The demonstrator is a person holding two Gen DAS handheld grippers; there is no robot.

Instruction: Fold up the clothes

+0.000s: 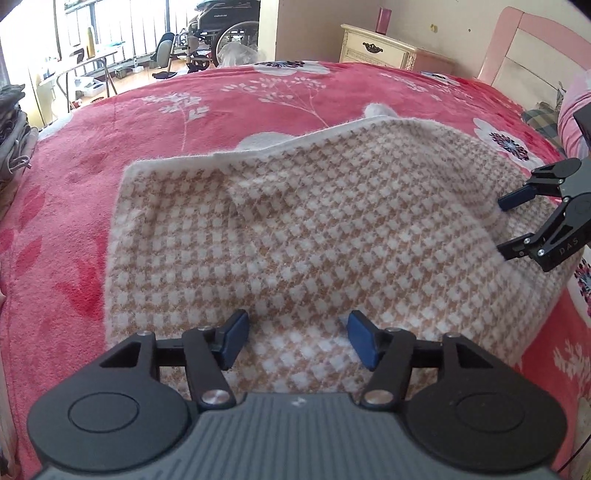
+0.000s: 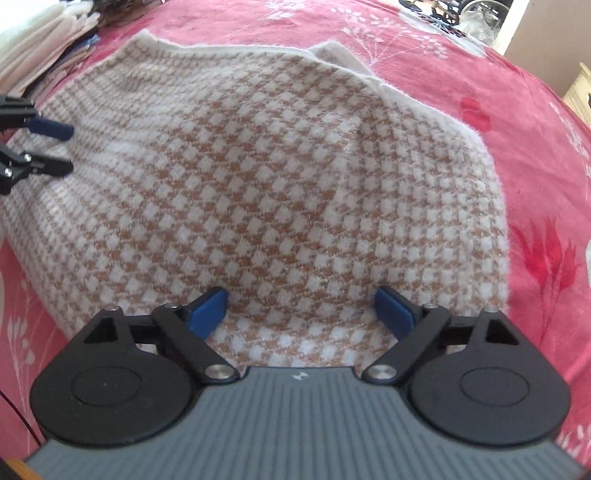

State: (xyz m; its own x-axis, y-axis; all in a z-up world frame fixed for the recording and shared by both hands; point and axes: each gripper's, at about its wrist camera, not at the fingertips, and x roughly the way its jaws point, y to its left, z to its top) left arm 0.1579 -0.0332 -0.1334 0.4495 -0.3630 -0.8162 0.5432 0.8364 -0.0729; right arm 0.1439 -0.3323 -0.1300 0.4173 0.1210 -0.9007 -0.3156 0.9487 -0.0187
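A tan-and-white checked knit garment [image 1: 295, 221] lay spread on the bed, on a pink floral blanket [image 1: 92, 155] that covered it. The garment sat near the middle of the bed, with its white-trimmed edge [image 1: 258, 151] turned toward the far side and a fold line running across its upper part.

The left gripper [image 1: 298, 338] hung just over the near part of the garment, its blue-padded fingers [image 1: 236, 332] spread wide with only checked cloth showing between them; nothing was gripped. Whether the pads touched the knit could not be told.

The right gripper [image 2: 300, 312] stood likewise over the garment's near edge in its own view, fingers [image 2: 395, 314] wide apart and empty. From the left wrist view the same right gripper [image 1: 506, 229] reached in over the garment's right side, its two fingers parted, with the lower one near the cloth.

The letters "DAS" could be read on the right gripper's black linkage [image 1: 565, 251] in the left wrist view. A small white mark sat on each gripper's grey ribbed body [image 2: 297, 376], too small to read.

Beyond the bed's far edge stood a cream drawer cabinet [image 1: 376, 51] and a wheelchair [image 1: 225, 26].
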